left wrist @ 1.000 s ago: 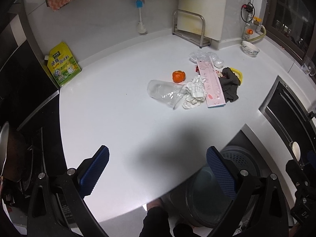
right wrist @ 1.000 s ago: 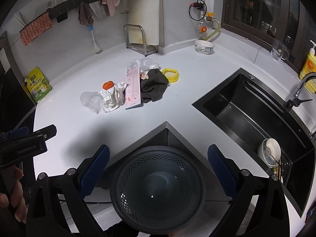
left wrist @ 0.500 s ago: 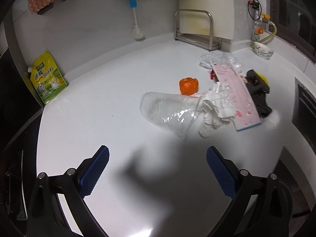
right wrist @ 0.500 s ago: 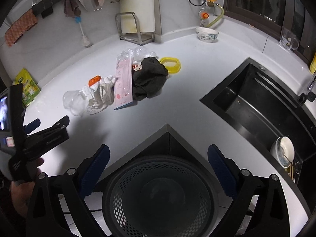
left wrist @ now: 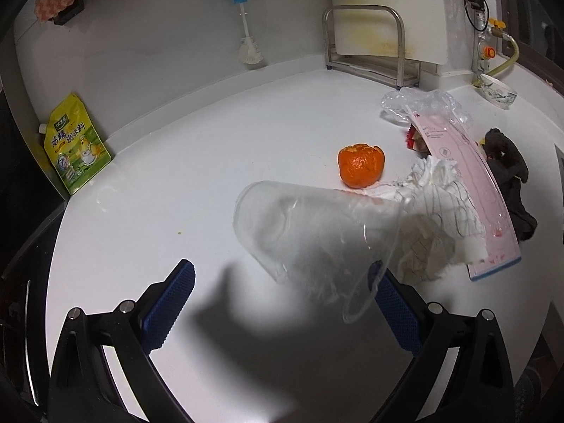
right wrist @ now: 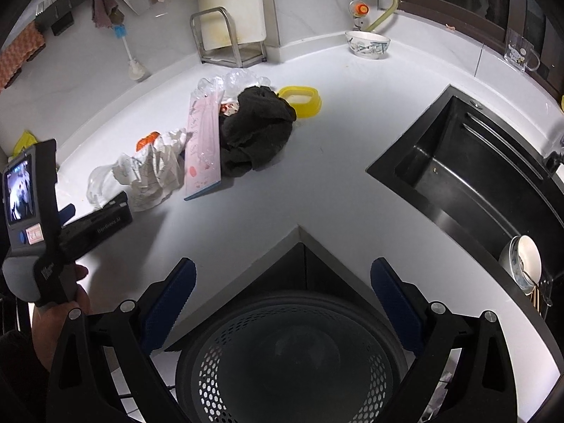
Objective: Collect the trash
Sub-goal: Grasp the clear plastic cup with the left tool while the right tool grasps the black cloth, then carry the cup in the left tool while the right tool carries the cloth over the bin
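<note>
The left gripper (left wrist: pixel 280 290) is spread wide and empty, low over the white tabletop (left wrist: pixel 197 162). A clear plastic cup (left wrist: pixel 310 232) lies on its side at 12 o'clock from it, its rim end just in front of the right finger (left wrist: pixel 396 312); I cannot tell whether they touch. Crumpled paper (left wrist: pixel 437 204) lies against the cup at 2 o'clock, an orange peel (left wrist: pixel 360 165) just beyond the cup at 1 o'clock. A pink packet (left wrist: pixel 469 190) runs beside the paper, with a dark cloth (left wrist: pixel 514 183) on its far side and a clear bag (left wrist: pixel 419 104) beyond.

The right gripper (right wrist: pixel 282 303) is also wide and empty, hanging over a perforated bin (right wrist: pixel 292 363) below the tabletop edge. The trash pile lies at 11 o'clock from it, a black sink (right wrist: pixel 469 172) at 2 o'clock.
</note>
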{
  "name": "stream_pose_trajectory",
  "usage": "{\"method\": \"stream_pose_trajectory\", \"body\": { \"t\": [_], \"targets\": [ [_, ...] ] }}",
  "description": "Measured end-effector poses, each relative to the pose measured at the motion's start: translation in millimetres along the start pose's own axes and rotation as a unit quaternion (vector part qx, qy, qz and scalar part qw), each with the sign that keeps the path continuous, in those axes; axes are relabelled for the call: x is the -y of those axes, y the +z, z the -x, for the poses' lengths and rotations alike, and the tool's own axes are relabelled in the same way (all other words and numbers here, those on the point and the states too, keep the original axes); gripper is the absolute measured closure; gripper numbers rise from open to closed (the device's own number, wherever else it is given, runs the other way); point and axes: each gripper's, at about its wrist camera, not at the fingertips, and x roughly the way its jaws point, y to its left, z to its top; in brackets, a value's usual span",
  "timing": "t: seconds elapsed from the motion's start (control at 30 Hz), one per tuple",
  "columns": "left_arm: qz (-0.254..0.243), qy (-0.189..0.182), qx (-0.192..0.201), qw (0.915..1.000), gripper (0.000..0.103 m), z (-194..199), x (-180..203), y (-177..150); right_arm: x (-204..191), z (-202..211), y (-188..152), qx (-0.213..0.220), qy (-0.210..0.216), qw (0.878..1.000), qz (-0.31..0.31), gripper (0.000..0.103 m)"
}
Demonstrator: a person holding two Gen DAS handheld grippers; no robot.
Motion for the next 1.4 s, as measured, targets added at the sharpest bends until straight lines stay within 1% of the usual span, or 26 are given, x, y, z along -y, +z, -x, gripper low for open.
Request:
{"method": "stream_pose_trajectory", "body": {
  "t": [0.07, 0.1, 0.13, 0.17, 0.23, 0.3, 0.4, 0.5, 0.63, 0.7, 0.83, 0.97, 1.1, 1.23, 1.4],
  "targets": [
    [0.006, -0.005, 0.002, 1.0, 0.008, -2.2, -0.8, 3.1, -0.1, -3.3, 0.5, -0.003, -0.001, 1.0, -0.003, 0.008],
    [0.01, -0.006, 0.006, 0.9999, 0.011, -2.6, -2.0, 5.0, -0.5, -4.3, 0.9, -0.003, -0.001, 1.0, -0.004, 0.008],
    [0.013, -0.008, 0.008, 0.9999, 0.018, -2.9, -3.0, 6.8, -1.6, -5.0, 1.6, -0.003, -0.002, 1.0, -0.003, 0.008],
    [0.012, -0.009, 0.008, 0.9999, 0.023, -3.7, -3.4, 8.1, -2.3, -6.1, 3.0, -0.002, -0.003, 1.0, -0.002, 0.008],
    [0.008, -0.012, -0.001, 0.9999, 0.037, -7.7, -3.4, 10.7, -3.9, -8.2, 6.2, 0.0, -0.003, 1.0, -0.002, 0.008],
    [0.009, -0.022, -0.009, 0.9997, 0.044, -11.6, -5.6, 12.5, -5.7, -10.7, 10.5, 0.004, -0.002, 1.0, -0.003, 0.008],
    [0.012, -0.036, -0.009, 0.9992, 0.049, -11.3, -11.5, 15.3, -8.3, -13.4, 18.2, 0.012, 0.0, 1.0, -0.005, 0.008],
    [0.011, -0.042, -0.015, 0.9989, 0.055, -11.1, -18.4, 16.9, -8.9, -17.3, 28.4, 0.02, 0.003, 1.0, -0.009, 0.008],
    [0.007, -0.043, -0.016, 0.9989, 0.058, -7.3, -28.6, 18.9, -3.1, -24.8, 44.9, 0.027, 0.007, 0.999, -0.029, 0.008],
    [0.002, -0.038, -0.015, 0.9991, 0.058, -4.2, -33.3, 19.6, -0.5, -31.8, 54.7, 0.028, 0.007, 0.999, -0.034, 0.008],
    [-0.001, -0.043, -0.015, 0.999, 0.059, 3.2, -43.5, 22.3, 1.4, -50.3, 76.7, 0.026, 0.018, 0.999, -0.044, 0.008],
    [-0.004, -0.049, -0.013, 0.9987, 0.06, 7.7, -46.9, 24.8, 0.7, -74.2, 103.2, 0.016, 0.028, 0.998, -0.046, 0.008],
    [-0.008, -0.054, -0.012, 0.9985, 0.06, 9.8, -49.0, 25.6, -0.6, -100.4, 124.7, 0.005, 0.024, 0.998, -0.057, 0.008],
    [-0.013, -0.057, -0.009, 0.9982, 0.061, 11.7, -51.1, 25.5, -1.7, -117.1, 135.5, -0.001, 0.03, 0.997, -0.067, 0.008],
    [-0.016, -0.065, -0.013, 0.9977, 0.061, 11.7, -53.8, 26.2, -6.8, -132.7, 141.0, -0.017, 0.007, 0.998, -0.06, 0.009]
  ]
}}
